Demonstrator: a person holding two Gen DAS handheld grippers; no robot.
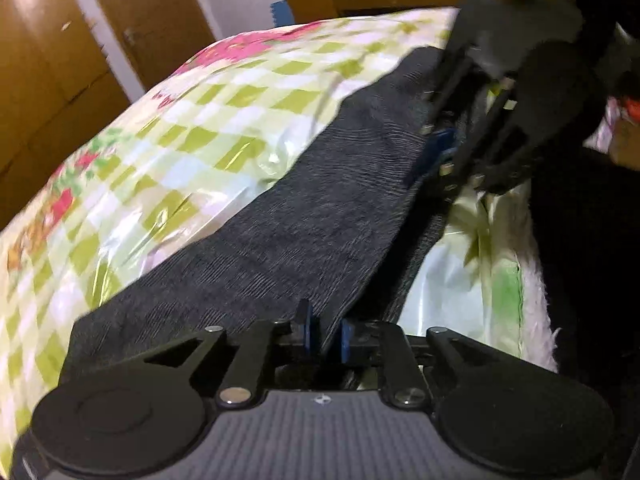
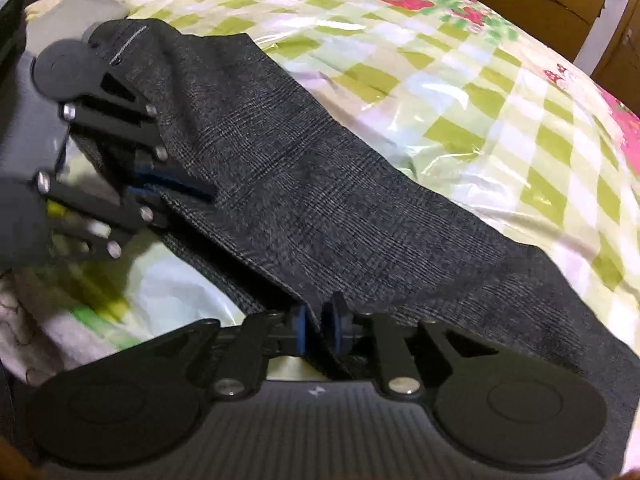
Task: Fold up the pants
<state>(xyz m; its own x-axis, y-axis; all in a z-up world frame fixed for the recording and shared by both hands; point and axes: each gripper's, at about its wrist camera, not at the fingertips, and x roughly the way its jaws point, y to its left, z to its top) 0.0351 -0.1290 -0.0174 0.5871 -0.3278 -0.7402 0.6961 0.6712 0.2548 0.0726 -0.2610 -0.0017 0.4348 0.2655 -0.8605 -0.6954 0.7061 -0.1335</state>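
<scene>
Your left gripper [image 1: 325,334] and right gripper [image 2: 320,330] each pinch the near edge of the pants [image 1: 304,208], which stretch between them over the bedcover [image 1: 168,128]. Soft, limp cloth: judged best held at the edges.

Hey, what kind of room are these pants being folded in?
Probably a bedroom: the dark grey checked pants lie on a bed with a green-checked floral cover, and brown wooden wardrobe doors stand beside it.
</scene>
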